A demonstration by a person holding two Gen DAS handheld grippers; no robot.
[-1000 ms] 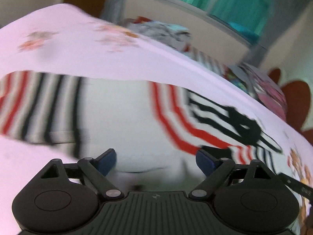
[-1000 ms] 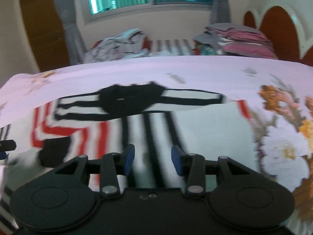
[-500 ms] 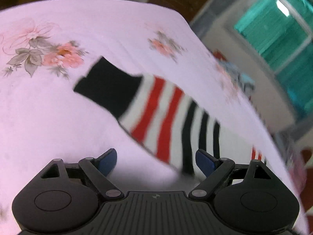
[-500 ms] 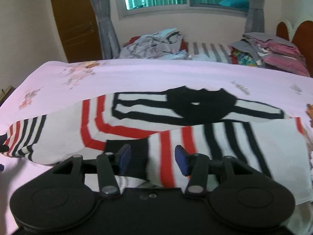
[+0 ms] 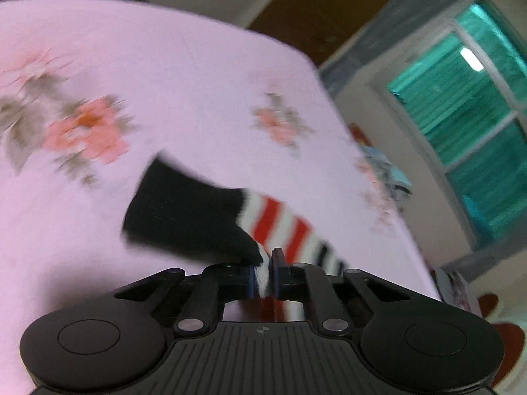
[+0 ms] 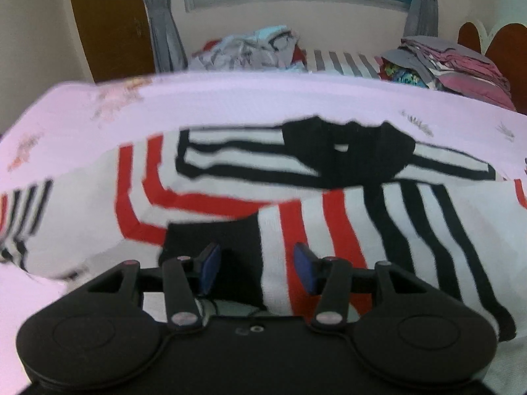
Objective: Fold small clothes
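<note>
A white sweater (image 6: 230,177) with red and black stripes and a black collar lies spread on the pink flowered bedsheet (image 6: 263,98). In the left wrist view its left sleeve (image 5: 280,220) ends in a black cuff (image 5: 184,217). My left gripper (image 5: 264,276) is closing, and its pads pinch the white fabric just behind that cuff. My right gripper (image 6: 257,263) hovers open low over the other sleeve, which is folded across the body. That sleeve's black cuff (image 6: 210,233) lies just ahead of the left finger, and nothing is pressed between the pads.
A loose heap of clothes (image 6: 250,49) and a folded stack (image 6: 454,65) sit beyond the bed's far edge, below a green-lit window (image 5: 477,98). A brown headboard (image 6: 500,39) rises at the far right. The pink sheet (image 5: 164,65) stretches left of the sleeve.
My left gripper travelled out along the left sleeve to its cuff end, rolled, and went from wide open to clamped on the fabric. My right gripper came closer to the folded sleeve.
</note>
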